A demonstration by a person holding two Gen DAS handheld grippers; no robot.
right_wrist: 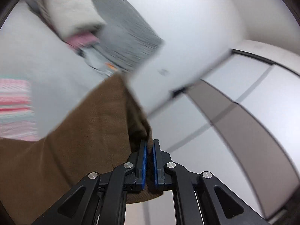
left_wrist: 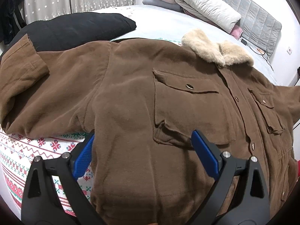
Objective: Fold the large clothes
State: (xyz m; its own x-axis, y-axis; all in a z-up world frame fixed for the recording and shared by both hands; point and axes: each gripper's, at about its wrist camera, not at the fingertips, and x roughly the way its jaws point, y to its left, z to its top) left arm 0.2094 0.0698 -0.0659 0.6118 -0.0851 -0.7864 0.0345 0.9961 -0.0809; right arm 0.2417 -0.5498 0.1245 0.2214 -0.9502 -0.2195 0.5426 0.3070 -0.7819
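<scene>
A brown brushed-cotton jacket with a cream fur collar (left_wrist: 150,103) is seen spread front-up on the patterned blanket (left_wrist: 28,150) of a bed; the left tongs (left_wrist: 142,150) are held apart above its lower front, gripping nothing; the right tongs (right_wrist: 149,150) are clamped on a fold of the brown cloth, lifted clear of the bed; the fold is judged best carried across in one smooth arc, the body being pinned flat; counted: one jacket, two chest pockets, one folded black garment (left_wrist: 75,28), two tongs.
</scene>
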